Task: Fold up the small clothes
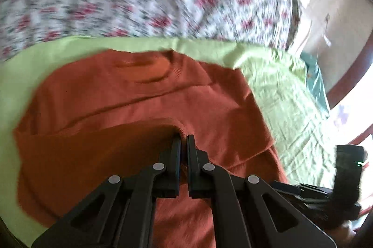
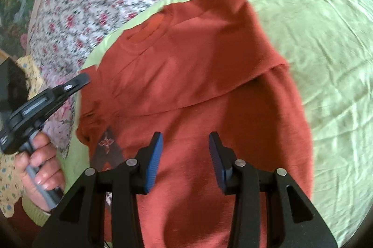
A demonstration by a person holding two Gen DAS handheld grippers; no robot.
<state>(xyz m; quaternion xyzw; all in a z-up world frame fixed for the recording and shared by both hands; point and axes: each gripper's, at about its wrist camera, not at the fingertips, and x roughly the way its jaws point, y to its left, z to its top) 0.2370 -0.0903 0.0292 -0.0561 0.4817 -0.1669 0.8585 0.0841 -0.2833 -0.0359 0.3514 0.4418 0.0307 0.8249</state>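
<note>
Rust-red knit top (image 2: 186, 75) lies partly folded on the light green bedsheet (image 2: 314, 38), one side turned over, further folds apparently left, while the left gripper (image 1: 184, 143) pinches a fabric edge and the right gripper (image 2: 185, 145) hovers half-spread, empty.

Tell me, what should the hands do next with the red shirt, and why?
Probably lay the pinched flap down. The left gripper is shut on a fold of the red shirt, lifted over the green sheet, while the right gripper hangs open above it.
</note>
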